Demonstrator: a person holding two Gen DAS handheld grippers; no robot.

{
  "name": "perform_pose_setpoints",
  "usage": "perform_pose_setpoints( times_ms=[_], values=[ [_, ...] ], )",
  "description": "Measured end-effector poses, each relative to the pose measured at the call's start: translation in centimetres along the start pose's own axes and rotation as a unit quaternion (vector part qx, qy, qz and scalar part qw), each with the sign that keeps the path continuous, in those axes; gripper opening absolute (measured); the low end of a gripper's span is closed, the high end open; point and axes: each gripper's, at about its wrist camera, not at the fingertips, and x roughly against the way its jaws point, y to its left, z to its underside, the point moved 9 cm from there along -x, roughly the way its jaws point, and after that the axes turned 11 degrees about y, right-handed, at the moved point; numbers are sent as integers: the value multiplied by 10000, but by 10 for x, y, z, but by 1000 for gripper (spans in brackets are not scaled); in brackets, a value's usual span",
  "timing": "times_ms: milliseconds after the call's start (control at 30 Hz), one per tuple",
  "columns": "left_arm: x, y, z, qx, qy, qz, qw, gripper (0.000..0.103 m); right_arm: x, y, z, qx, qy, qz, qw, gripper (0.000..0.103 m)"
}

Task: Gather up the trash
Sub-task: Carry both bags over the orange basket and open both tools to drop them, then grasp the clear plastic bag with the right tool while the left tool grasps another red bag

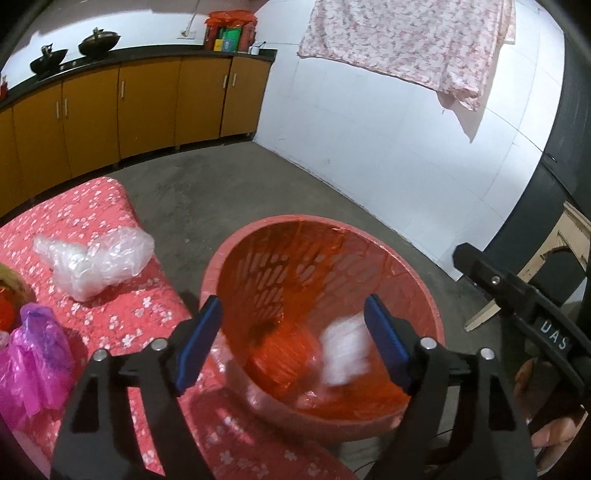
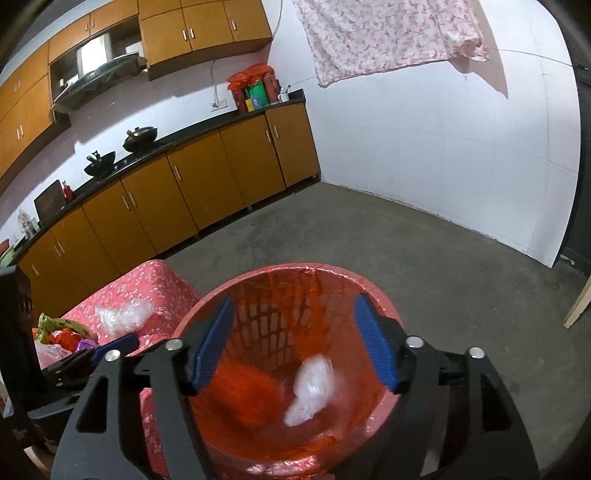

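Two grippers, left gripper (image 1: 293, 338) & right gripper (image 2: 293, 343), are being held over the red bin (image 1: 424, 280) w/ jaws spread, nothing pinched, so trash is dropping inside. A white plastic wad (image 2: 312, 386) is being seen blurred w/in the bin; a clear bag (image 1: 96, 260) is lying on the floral cloth (image 1: 92, 201) beside it, prob. next.

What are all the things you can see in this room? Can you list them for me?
bin: one, red, mesh sides and red liner, on the floor beside the table
white plastic wad: one, blurred, inside the bin
red bag: one, inside the bin
clear plastic bag: one, crumpled, on the table
pink bag: one, at the table's near left
table cover: one, red with white flowers
woks: two, black, on the counter
cabinets: orange, along the wall
floral sheet: one, pink, hanging on the white wall
left hand-held gripper: blue pads, open over the bin
right hand-held gripper: blue pads, open over the bin
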Motion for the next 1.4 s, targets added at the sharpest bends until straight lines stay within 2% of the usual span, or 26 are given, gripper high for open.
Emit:
perform_pose_setpoints(
  times_ms=[133, 400, 667, 867, 1067, 1233, 1400],
  values=[
    [19, 7, 7, 131, -123, -114, 9998, 84, 9, -3, 1, -38, -72, -17, 10000, 85],
    [80, 27, 30, 252, -505, -570, 9968, 89, 21, 10, 6, 216, -63, -47, 9997, 90],
    [153, 68, 59, 706, -964, -1066, 9871, 90, 33, 58, 18, 574, -79, -333, 9978, 93],
    [205, 123, 98, 1127, -1177, -1739, 9712, 90, 37, 117, 34, 1165, -35, -675, 9909, 92],
    [233, 176, 130, 1543, -1186, -2305, 9534, 90, 31, 166, 46, 1623, 20, -879, 9828, 90],
    [242, 216, 147, 1833, -1210, -2617, 9398, 90, 1, 196, 41, 1788, 78, -840, 9803, 87],
    [242, 256, 150, 2154, -1198, -2740, 9296, 91, -53, 225, 30, 2088, 229, -722, 9750, 80]
  ],
)
